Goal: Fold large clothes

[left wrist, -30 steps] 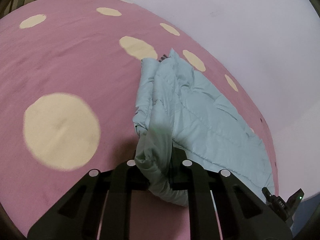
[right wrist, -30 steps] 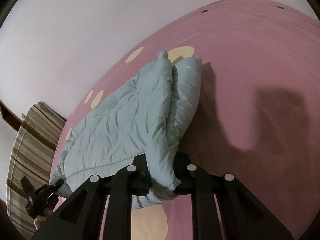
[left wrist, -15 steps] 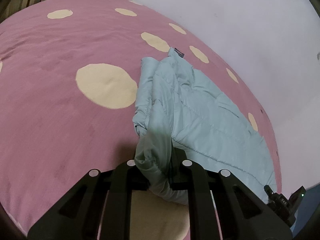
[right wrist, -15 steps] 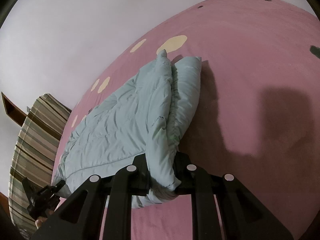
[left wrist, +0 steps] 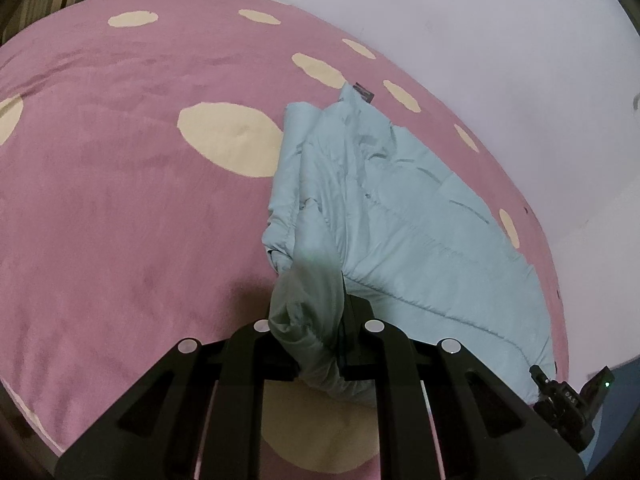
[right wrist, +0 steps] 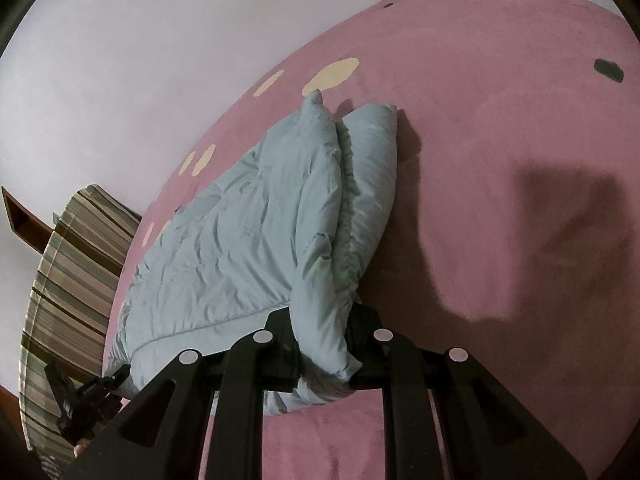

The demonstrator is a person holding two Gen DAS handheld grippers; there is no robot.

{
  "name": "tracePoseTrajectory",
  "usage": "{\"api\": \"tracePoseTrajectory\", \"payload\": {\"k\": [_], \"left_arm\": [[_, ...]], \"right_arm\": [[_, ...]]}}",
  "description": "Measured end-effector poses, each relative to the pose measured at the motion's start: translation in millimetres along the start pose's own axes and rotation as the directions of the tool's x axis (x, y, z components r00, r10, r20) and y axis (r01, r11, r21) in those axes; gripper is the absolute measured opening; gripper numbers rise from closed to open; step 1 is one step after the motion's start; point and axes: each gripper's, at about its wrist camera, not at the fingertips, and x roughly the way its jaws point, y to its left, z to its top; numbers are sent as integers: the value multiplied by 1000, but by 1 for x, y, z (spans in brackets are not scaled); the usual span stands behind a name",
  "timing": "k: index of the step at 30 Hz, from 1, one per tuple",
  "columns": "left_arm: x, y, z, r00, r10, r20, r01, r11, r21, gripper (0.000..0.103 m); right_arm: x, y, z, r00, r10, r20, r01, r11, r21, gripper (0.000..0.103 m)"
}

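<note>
Both grippers are clamping near corners of the pale-blue puffer jacket (left wrist: 400, 216): left gripper (left wrist: 318, 364), right gripper (right wrist: 324, 364). It's stretching away from them toward the pink blanket's (left wrist: 120, 200) far edge.

Soft, dim indoor light gives muted colours and no glare in either view. In the right wrist view a broad dark shadow (right wrist: 560, 240) falls on the pink blanket (right wrist: 480, 100), and a narrower one hugs the pale jacket (right wrist: 248, 232). Fisheye bending curves the edges, with black corners; focus stays fairly sharp.
</note>
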Motion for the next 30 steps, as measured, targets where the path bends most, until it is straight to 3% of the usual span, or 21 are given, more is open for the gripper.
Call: {"api": "tracePoseTrajectory", "payload": {"k": [14, 20, 25, 30], "left_arm": [[8, -1, -4, 1000, 13, -2, -13, 999, 29, 13], [4, 3, -3, 1000, -9, 7, 9, 999, 43, 20], [-3, 11, 0, 1000, -27, 11, 26, 999, 43, 47], [-16, 18, 7, 998, -63, 31, 62, 997, 41, 63]], "right_arm": [[6, -6, -2, 1000, 6, -8, -6, 1000, -2, 17], [4, -12, -1, 1000, 25, -14, -25, 1000, 17, 24], [1, -20, 0, 999, 39, -26, -39, 999, 29, 36], [-8, -27, 1, 998, 61, -32, -60, 998, 36, 58]]}}
